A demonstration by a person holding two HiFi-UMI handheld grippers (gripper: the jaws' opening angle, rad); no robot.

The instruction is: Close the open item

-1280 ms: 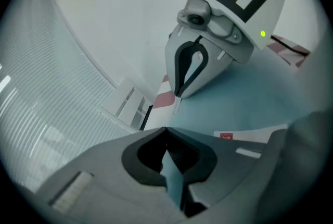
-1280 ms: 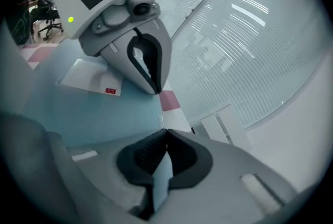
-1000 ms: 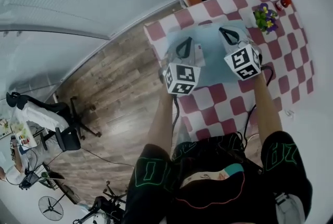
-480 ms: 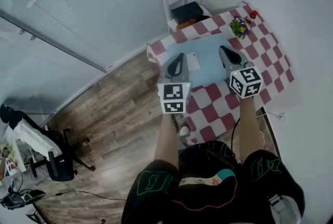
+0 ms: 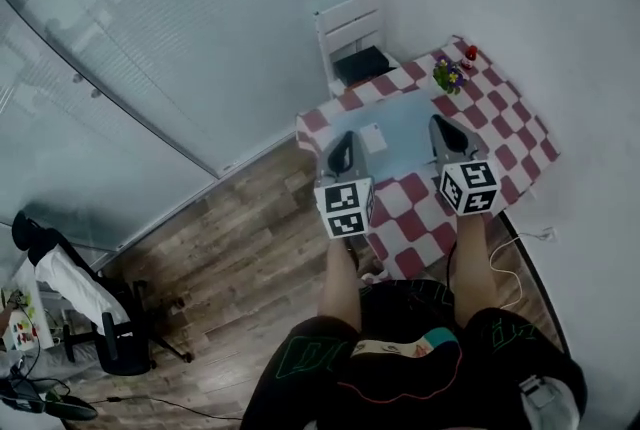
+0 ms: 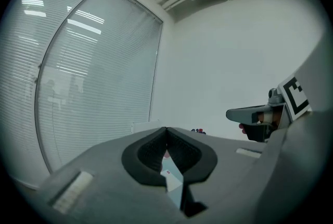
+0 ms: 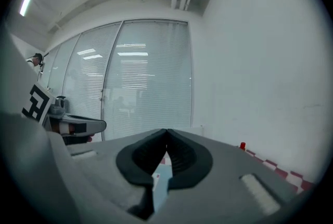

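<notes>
A small white box (image 5: 373, 137) lies on a light blue mat (image 5: 405, 118) on the red-and-white checked table (image 5: 505, 133); at this distance I cannot tell whether it stands open. My left gripper (image 5: 341, 140) hovers just left of the box, and my right gripper (image 5: 437, 125) hovers over the mat's right side. Both are shut and hold nothing. In the left gripper view the jaws (image 6: 166, 129) meet, with the box (image 6: 169, 177) showing below them. In the right gripper view the jaws (image 7: 166, 132) also meet.
A pot of purple and yellow flowers (image 5: 446, 74) and a small red thing (image 5: 470, 53) stand at the table's far corner. A white chair (image 5: 350, 23) with a black item (image 5: 362, 64) on its seat stands behind the table. A white wall runs along the right, blinds along the left.
The head view has pulled back and up, so the table looks smaller and farther. Both grippers stay shut, side by side over the mat.
</notes>
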